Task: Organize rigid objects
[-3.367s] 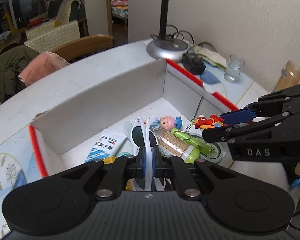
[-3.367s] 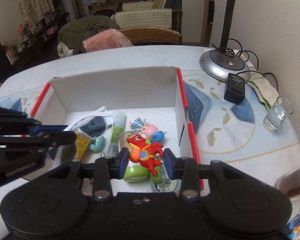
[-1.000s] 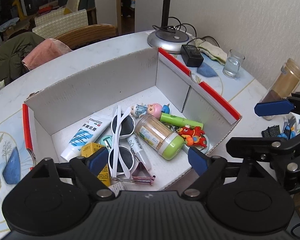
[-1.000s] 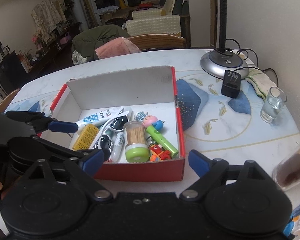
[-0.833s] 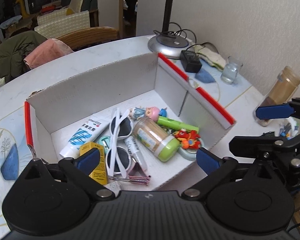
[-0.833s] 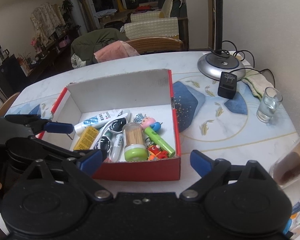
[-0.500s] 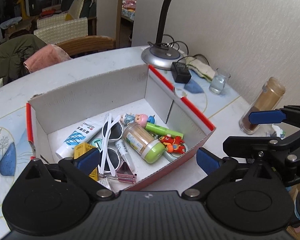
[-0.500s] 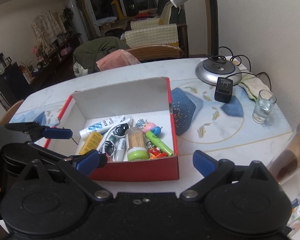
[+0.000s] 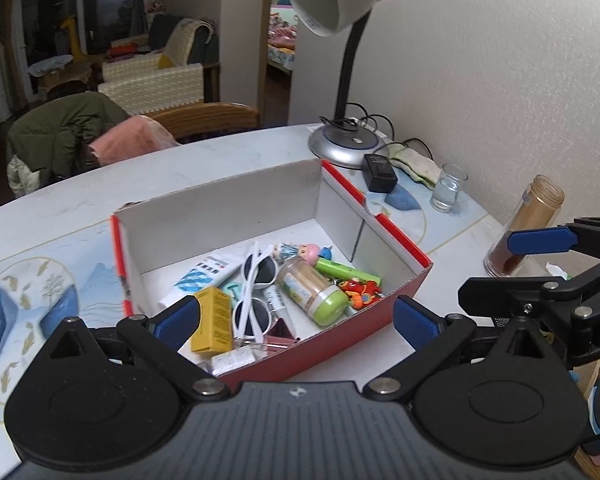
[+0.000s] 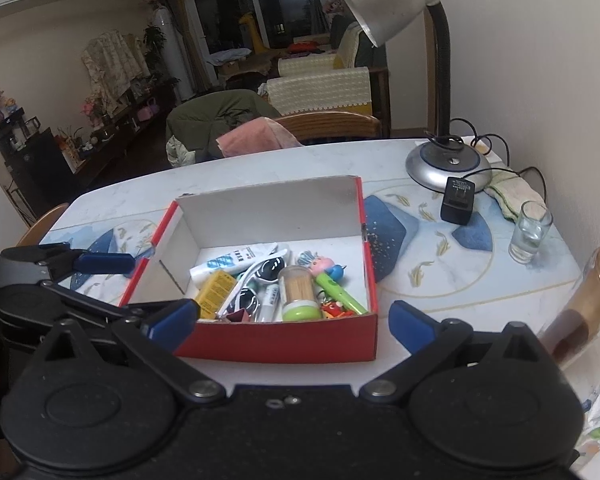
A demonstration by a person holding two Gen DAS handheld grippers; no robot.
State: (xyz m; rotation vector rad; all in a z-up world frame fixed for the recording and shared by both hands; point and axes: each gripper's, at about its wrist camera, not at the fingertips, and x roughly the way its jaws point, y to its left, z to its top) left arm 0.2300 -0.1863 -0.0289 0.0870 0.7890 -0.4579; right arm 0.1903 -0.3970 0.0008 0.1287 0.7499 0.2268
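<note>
Sunglasses (image 9: 254, 292), a toothpick jar (image 9: 312, 290) and a red dragon toy (image 9: 360, 288) are seen lying together inside the red box (image 9: 404, 254) on the table (image 9: 60, 208). Left gripper (image 9: 296, 318) and right gripper (image 10: 290, 322) are held over its near edge, fingers spread wide, nothing gripped.

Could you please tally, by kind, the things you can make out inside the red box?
In the red box:
Sunglasses: 1
Toothpick jar: 1
Tube: 1
Yellow carton: 1
Green pen: 1
Pink doll figure: 1
Red toy figure: 1
Marker: 1
Binder clip: 1
Total: 9 told apart; smaller items underneath are unclear.
</note>
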